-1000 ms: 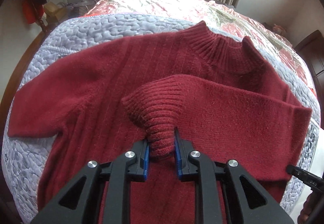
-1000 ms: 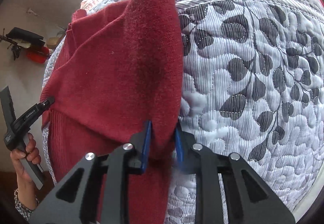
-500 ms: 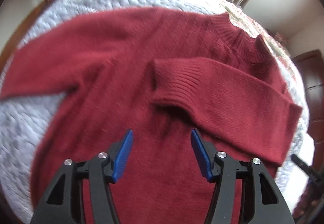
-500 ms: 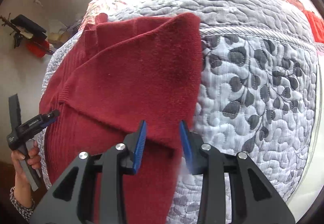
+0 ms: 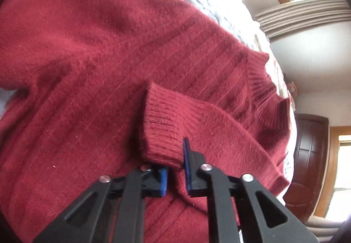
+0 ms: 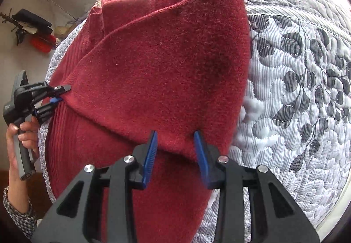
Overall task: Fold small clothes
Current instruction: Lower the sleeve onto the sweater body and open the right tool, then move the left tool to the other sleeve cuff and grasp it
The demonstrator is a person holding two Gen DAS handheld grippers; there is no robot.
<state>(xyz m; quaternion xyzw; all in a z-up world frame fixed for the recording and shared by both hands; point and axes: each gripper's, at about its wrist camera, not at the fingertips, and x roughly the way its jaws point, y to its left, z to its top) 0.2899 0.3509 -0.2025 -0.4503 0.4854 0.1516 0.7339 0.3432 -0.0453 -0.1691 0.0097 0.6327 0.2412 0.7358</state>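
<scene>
Left gripper (image 5: 175, 168): fingers drawn in to a narrow gap around the ribbed cuff (image 5: 162, 131) of the folded-over sleeve; the right blue pad (image 5: 187, 166) lies against the cuff's edge, the left pad sits partly under the knit, so the cuff is pinched between them.
Left gripper seen from the right wrist (image 6: 58, 93): its tips meet the sweater's edge at the far left, with a hand (image 6: 20, 133) around the handle and a checked sleeve (image 6: 19, 214) below it.
Sweater (image 5: 92, 71): dark red knit, spread flat on the quilt, filling the space ahead of and to both sides of the left fingers; ribbed collar (image 5: 261, 87) lies ahead and to the right of them.
Folded sleeve (image 6: 166, 67): laid across the sweater's body, running ahead of the right fingers toward the left gripper.
Right gripper (image 6: 175, 155): fingers spread well apart, nothing clamped; the sleeve's fold edge lies in the gap between the blue pads (image 6: 150, 155), and contact with either pad cannot be told.
Quilt (image 6: 296, 89): pale grey with a dark leaf pattern, bare to the right of the right fingers and beyond the sweater.
</scene>
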